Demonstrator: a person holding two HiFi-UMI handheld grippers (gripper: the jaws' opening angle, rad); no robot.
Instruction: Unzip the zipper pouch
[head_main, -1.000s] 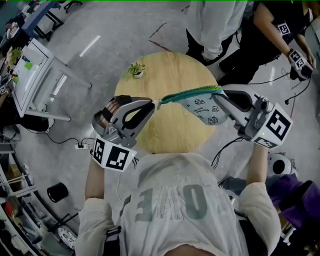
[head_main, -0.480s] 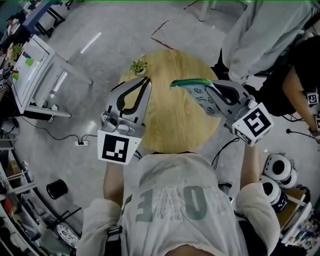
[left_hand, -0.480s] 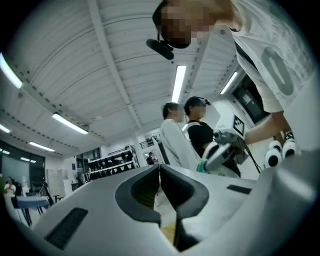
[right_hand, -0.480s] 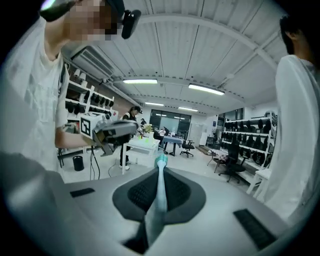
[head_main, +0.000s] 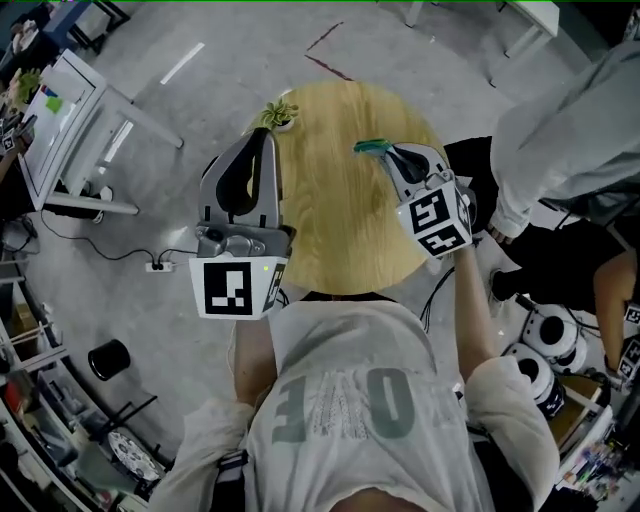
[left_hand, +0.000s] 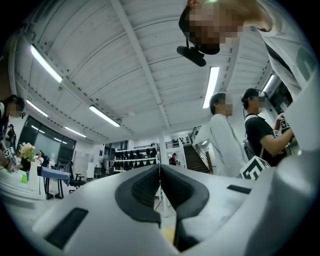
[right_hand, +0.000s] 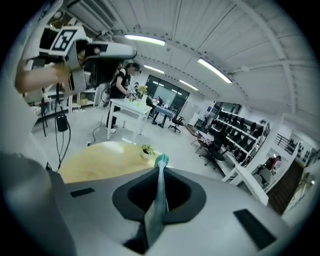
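Your right gripper hides most of the pouch its fingers pinch; left gripper fingers pressed together, pointing up-frame.

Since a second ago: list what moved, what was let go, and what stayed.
The left gripper let go of the pouch, swung away and now stands shut and empty. The right gripper carried the pouch down toward the table. Unchanged: the right gripper's clamp on the pouch.

The table lies mostly bare, a plant at its far-left rim, a bystander seemingly close at right.
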